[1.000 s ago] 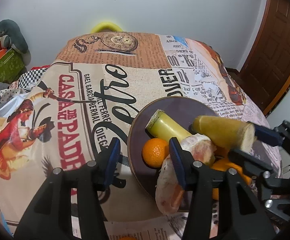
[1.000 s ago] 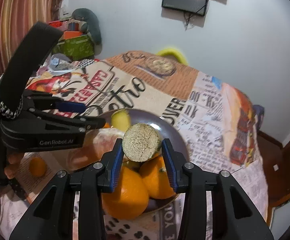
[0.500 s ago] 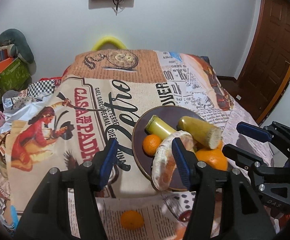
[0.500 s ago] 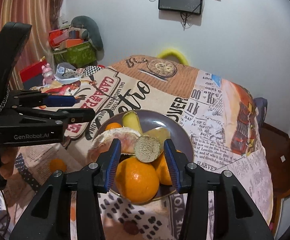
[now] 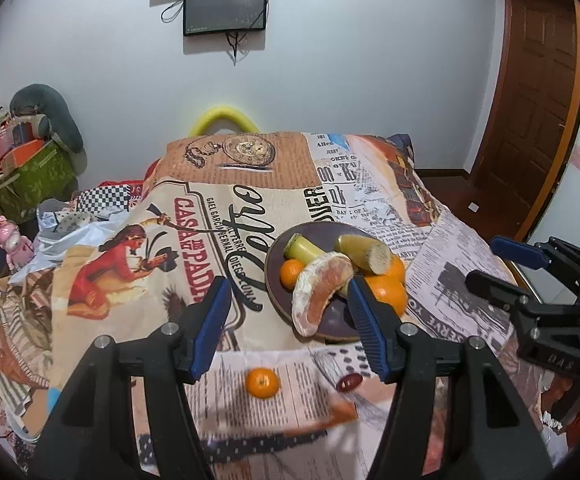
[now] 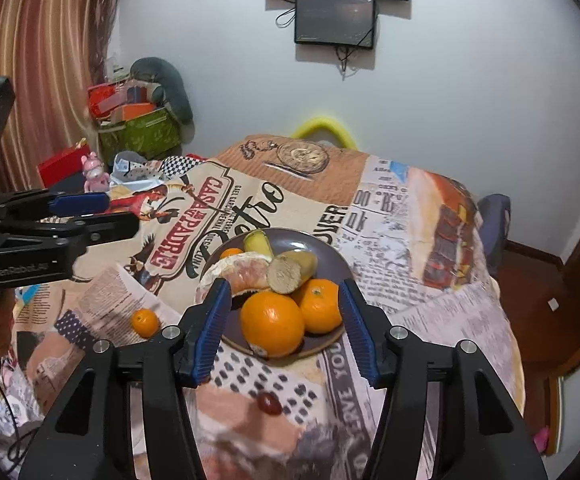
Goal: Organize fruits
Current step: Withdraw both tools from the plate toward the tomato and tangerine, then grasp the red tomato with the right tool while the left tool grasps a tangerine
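Note:
A dark round plate (image 5: 276,248) (image 6: 330,256) sits on the printed cloth. It holds a peeled grapefruit segment (image 5: 322,288) (image 6: 242,272), two yellow-green cane pieces (image 5: 364,252) (image 6: 290,272), a small mandarin (image 5: 292,273) and two big oranges (image 6: 272,324). One loose mandarin (image 5: 263,382) (image 6: 145,322) and a dark red date (image 5: 349,383) (image 6: 269,403) lie on the cloth nearer to me. My left gripper (image 5: 287,292) and right gripper (image 6: 284,292) hover above and short of the plate. On both, the jaws are opening with nothing between them.
The cloth-covered table drops off at its right edge towards a brown door (image 5: 538,100). Boxes and a green bag (image 6: 138,132) are piled at the far left. A monitor (image 5: 226,8) hangs on the white wall, and a yellow loop (image 5: 226,118) shows behind the table.
Both grippers have drawn back and up from the plate. The right one let go of the cane piece, which now lies on the plate. Both jaws stand wider.

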Tool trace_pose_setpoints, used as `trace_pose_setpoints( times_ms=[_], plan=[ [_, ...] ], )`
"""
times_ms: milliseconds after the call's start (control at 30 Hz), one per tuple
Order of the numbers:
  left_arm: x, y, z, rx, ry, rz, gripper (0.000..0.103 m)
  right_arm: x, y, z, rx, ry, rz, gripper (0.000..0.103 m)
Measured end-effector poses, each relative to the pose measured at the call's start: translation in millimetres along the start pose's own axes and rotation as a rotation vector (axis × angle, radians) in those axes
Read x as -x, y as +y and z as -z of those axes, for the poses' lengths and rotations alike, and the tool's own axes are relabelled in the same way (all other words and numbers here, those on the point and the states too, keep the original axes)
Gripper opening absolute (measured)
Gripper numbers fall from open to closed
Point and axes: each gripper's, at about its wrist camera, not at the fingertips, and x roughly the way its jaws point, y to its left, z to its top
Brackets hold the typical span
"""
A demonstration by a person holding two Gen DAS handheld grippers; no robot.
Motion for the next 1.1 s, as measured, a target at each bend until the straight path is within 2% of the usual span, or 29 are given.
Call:
trace_pose_setpoints(
  times_ms=[267, 533, 833, 1100],
  plan=[
    [30.6, -9.8, 25.3, -0.005, 0.004, 0.002, 0.060, 35.3, -9.0, 25.6, -0.042, 0.013, 0.066, 0.054],
    [41.1, -21.6, 52.8, -0.013, 0.034, 0.009, 0.061, 54.7, -19.9, 65.3, -0.081, 0.078, 0.111, 0.054],
    [28.7, -18.3, 79.4, 0.009, 0.108, 0.009, 0.061, 42.8, -36.2, 121.2, -0.166, 0.202, 0.117, 0.054],
    [3.1, -11.9, 100.2, 0.027, 0.185, -0.005, 0.061, 21.4, -37.7, 153.3, -0.202, 0.289, 0.096, 0.054]
  ],
)
